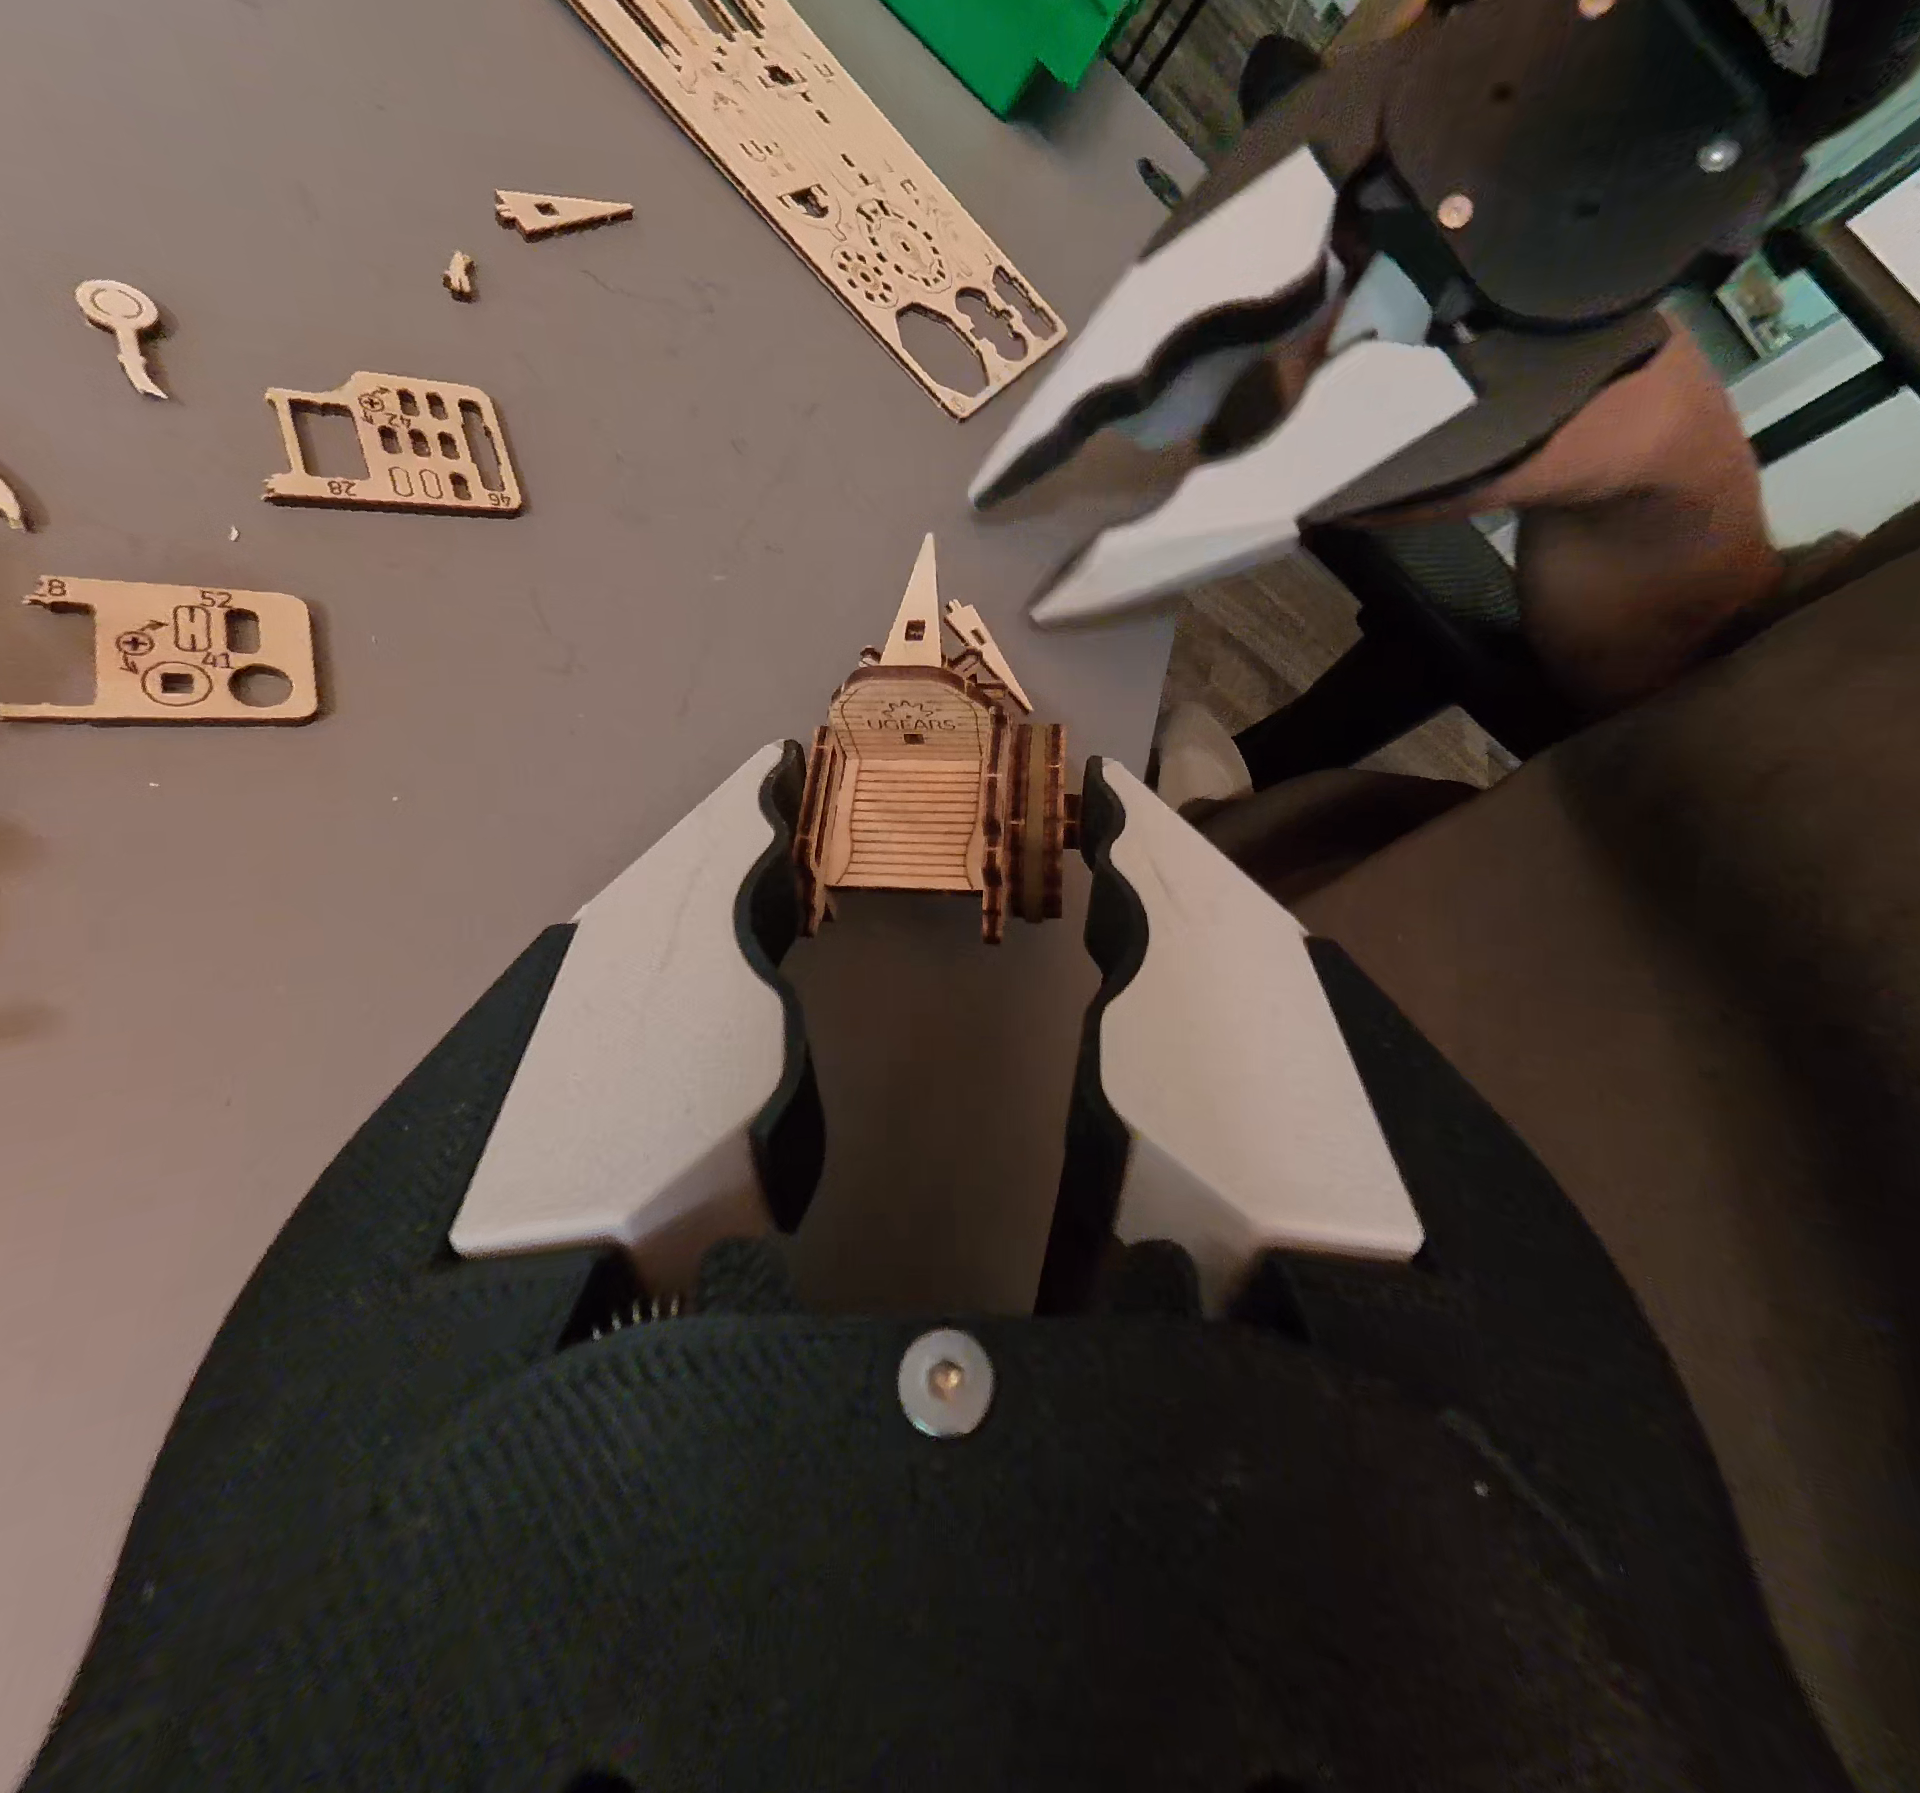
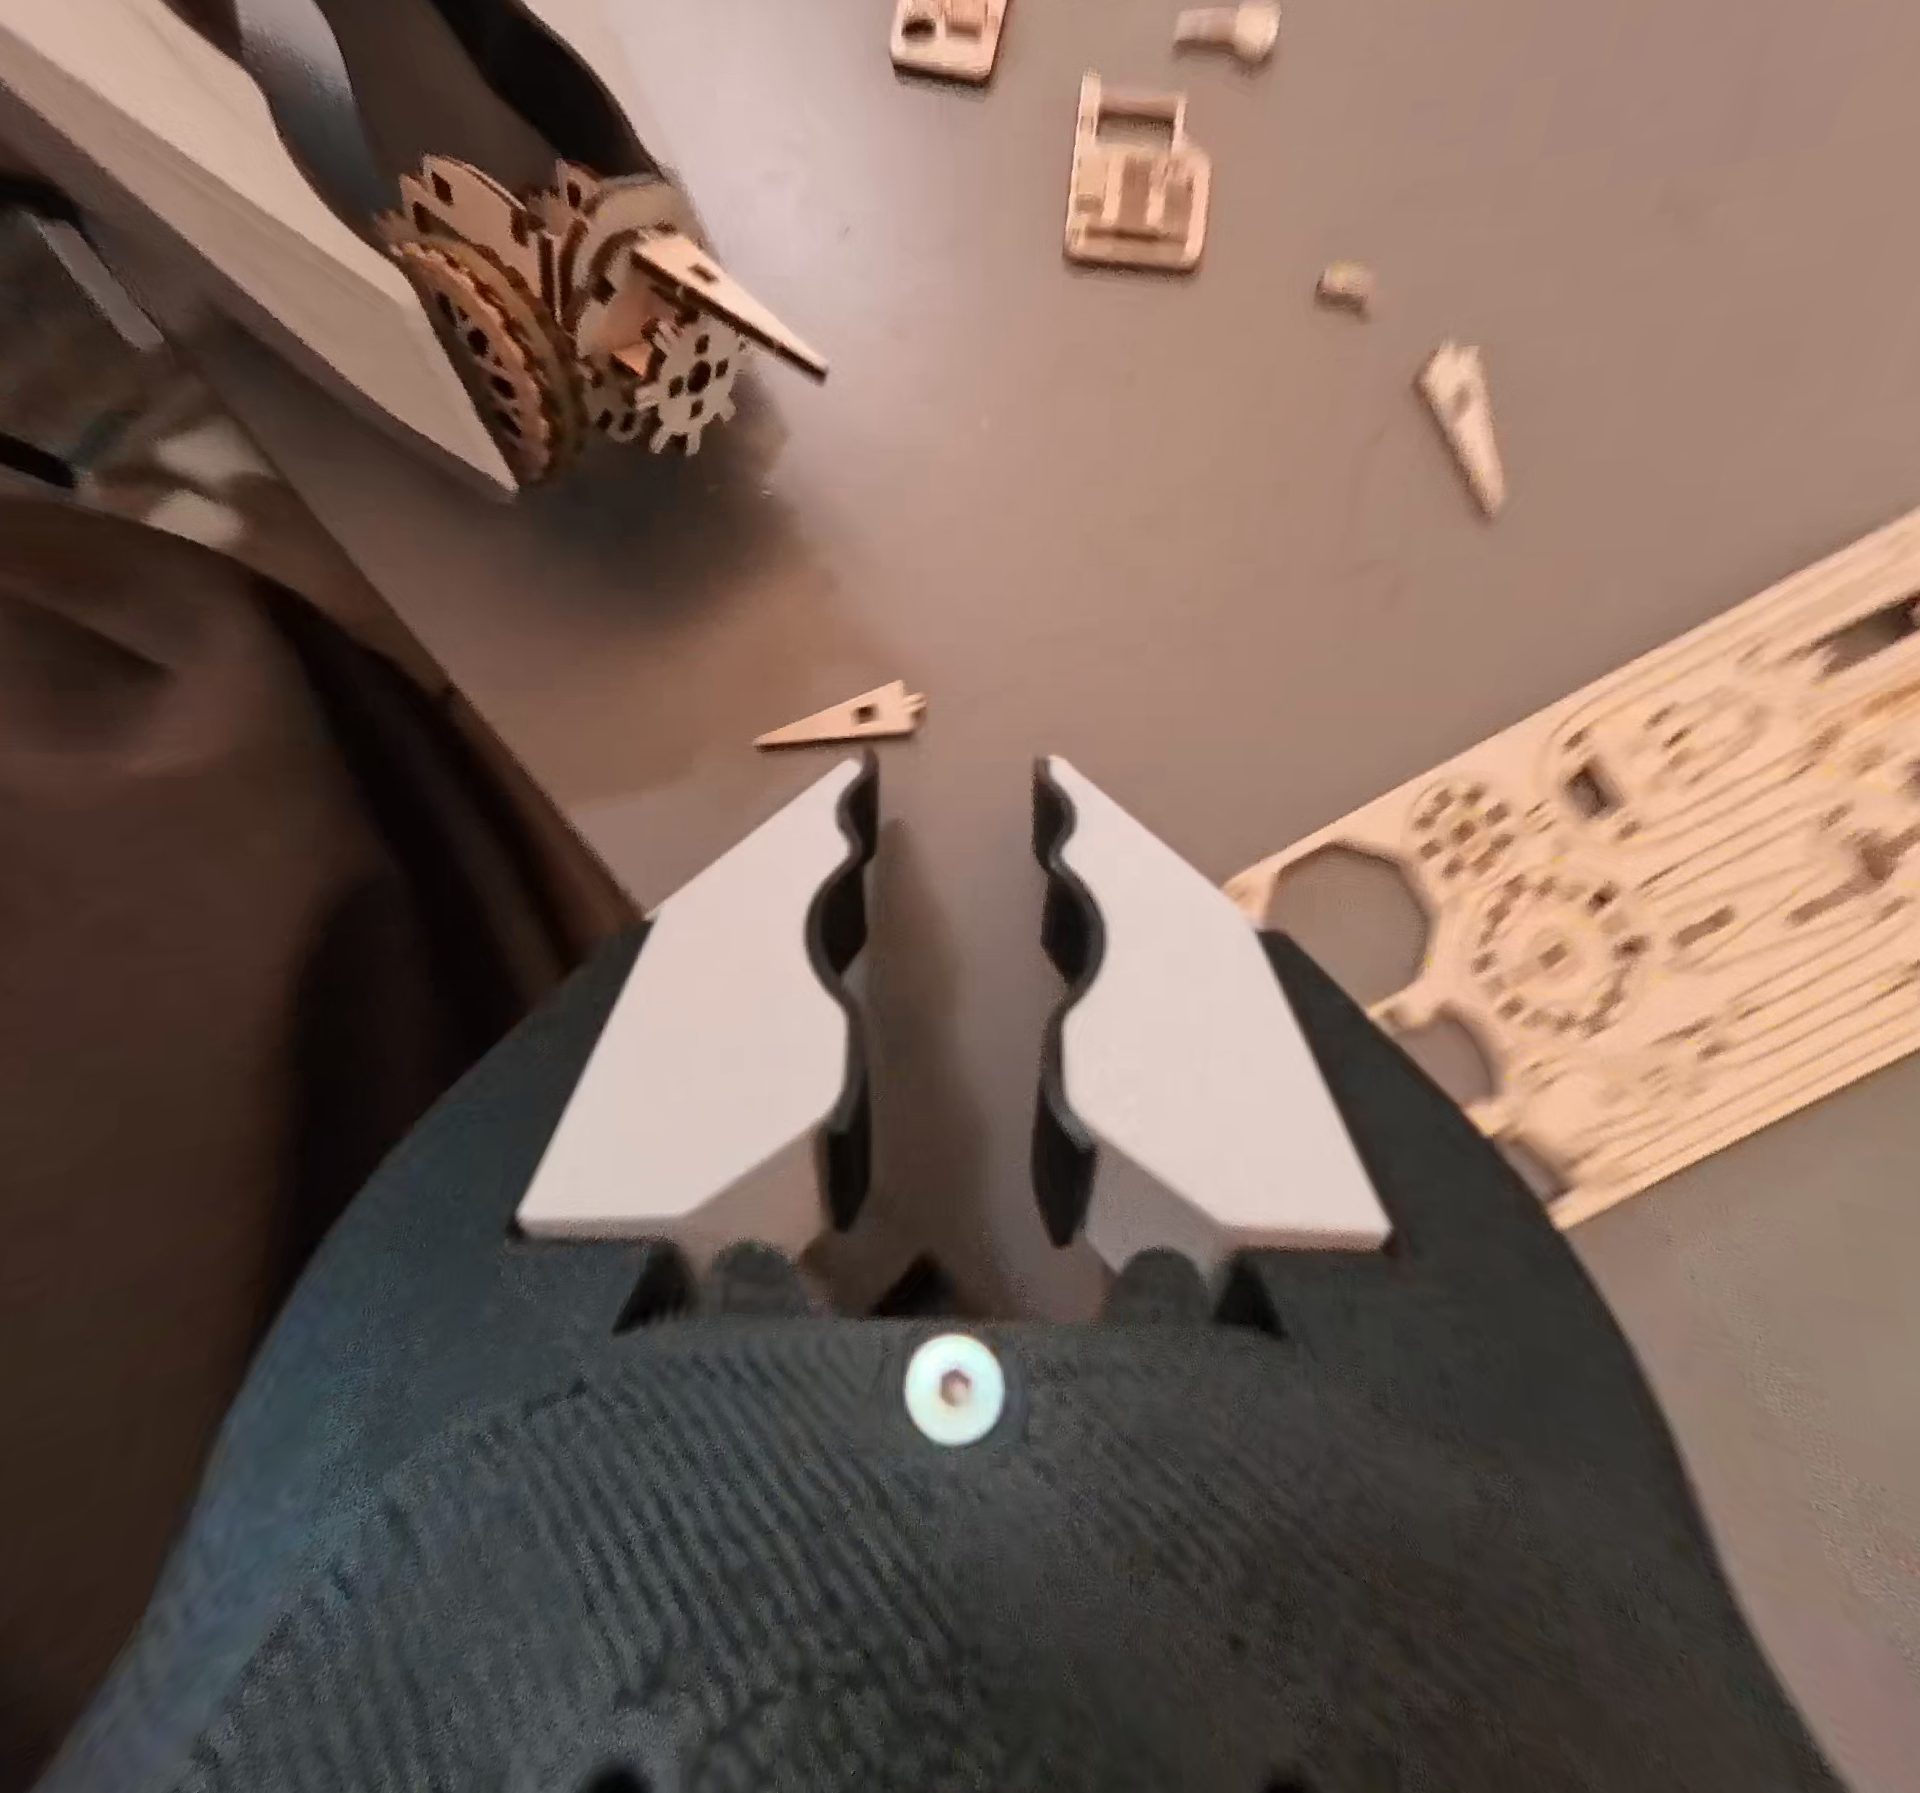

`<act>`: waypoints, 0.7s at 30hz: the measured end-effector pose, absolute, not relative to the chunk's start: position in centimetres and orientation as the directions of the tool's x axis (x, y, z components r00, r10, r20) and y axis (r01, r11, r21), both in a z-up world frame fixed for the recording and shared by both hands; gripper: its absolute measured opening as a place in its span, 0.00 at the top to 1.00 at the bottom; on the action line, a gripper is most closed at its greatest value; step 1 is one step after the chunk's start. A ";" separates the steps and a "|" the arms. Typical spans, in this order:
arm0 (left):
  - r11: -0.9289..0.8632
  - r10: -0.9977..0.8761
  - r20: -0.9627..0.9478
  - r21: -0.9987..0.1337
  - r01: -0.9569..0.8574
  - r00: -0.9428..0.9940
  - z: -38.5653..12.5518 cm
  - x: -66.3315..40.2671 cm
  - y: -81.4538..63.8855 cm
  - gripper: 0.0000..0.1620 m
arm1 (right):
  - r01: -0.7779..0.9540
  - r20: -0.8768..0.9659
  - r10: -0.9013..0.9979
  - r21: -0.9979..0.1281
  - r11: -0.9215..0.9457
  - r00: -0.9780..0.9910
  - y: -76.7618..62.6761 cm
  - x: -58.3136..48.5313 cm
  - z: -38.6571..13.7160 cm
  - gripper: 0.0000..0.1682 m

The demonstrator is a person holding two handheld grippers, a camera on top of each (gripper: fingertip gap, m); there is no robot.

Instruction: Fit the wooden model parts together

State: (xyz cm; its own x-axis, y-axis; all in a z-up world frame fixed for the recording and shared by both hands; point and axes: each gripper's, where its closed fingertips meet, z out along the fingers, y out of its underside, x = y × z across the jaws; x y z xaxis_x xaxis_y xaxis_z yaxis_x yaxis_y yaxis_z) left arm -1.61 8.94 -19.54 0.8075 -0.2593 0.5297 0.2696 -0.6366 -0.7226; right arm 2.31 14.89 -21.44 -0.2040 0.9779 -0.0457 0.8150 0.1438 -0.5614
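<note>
Here, the left tongs pinch the half-built wooden model at their tips, its spike pointing straight ahead. The right tongs, spread and empty, hover over the desk. A loose wedge piece lies just past their left tip, long axis crosswise, likely the next pick.

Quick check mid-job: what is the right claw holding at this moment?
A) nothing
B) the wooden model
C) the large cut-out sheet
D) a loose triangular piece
A: the right claw is open with only bare table between its fingers, the small triangular piece lies just beyond its tips, and the wooden model sits in the left claw.
</note>
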 end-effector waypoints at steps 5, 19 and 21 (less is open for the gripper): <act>-0.620 -0.248 0.552 -0.722 0.308 0.796 -19.2 -2.2 9.2 0.69 | 0.814 -0.066 0.983 -0.571 0.103 -0.171 11.2 2.5 -21.4 0.76; -0.613 -0.266 0.516 -0.742 0.270 0.814 -19.1 -1.8 9.1 0.69 | 0.774 -0.053 0.993 -0.632 0.050 -0.108 13.9 1.6 -22.4 1.00; -0.614 -0.268 0.514 -0.743 0.267 0.815 -19.1 -1.8 9.1 0.69 | 0.768 -0.036 0.992 -0.636 0.069 -0.119 13.9 1.6 -22.4 1.00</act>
